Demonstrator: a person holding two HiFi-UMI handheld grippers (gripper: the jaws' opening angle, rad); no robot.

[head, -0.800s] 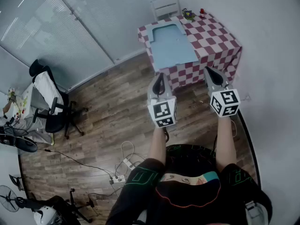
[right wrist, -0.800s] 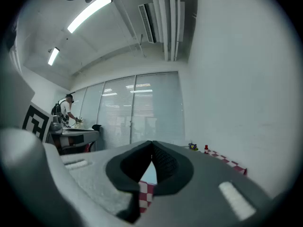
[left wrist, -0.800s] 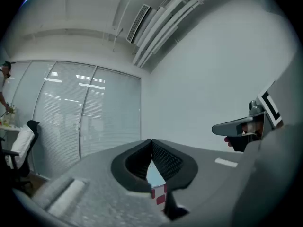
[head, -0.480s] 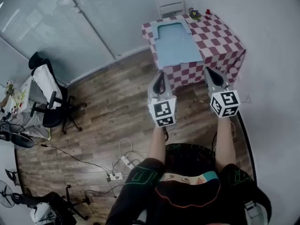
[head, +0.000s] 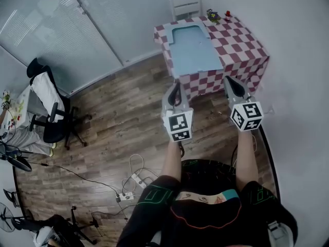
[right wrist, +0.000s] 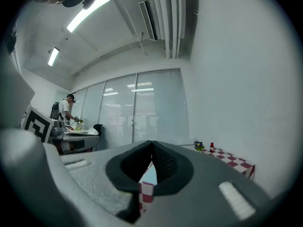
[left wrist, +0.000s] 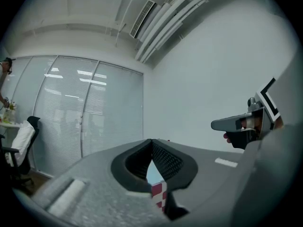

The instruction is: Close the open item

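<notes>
In the head view the person stands on the wooden floor (head: 118,117), well apart from the counter (head: 241,40), which wears a red and white checked cloth. On the counter lies the blue thing (head: 194,48), flat and pale, with a lighter rim at its far end; this is probably the open item, but from here I cannot tell what it is or where its hinge is. It reaches to the near left edge of the counter. A flower pot (head: 212,16) and a small red bottle (head: 227,14) stand at the far corner, and a white chair (head: 185,6) is behind. The left gripper (head: 176,88) and the right gripper (head: 231,81) are held side by side, both pointing to the counter, both with nothing in them. In the left gripper view the fingers (left wrist: 163,160) are pressed together at the tips and hold nothing; a piece of the cloth and the blue thing shows in the gap under them. In the right gripper view the fingers (right wrist: 163,162) are also together and empty, and the counter is seen ahead with the pot and bottle on it. I think the task is not yet begun; first comes the approach. The risk, as I judge it, is a push instead of a fold: shut fingers may slide the blue thing over the near edge, or drag the cloth and tip the bottle.
</notes>
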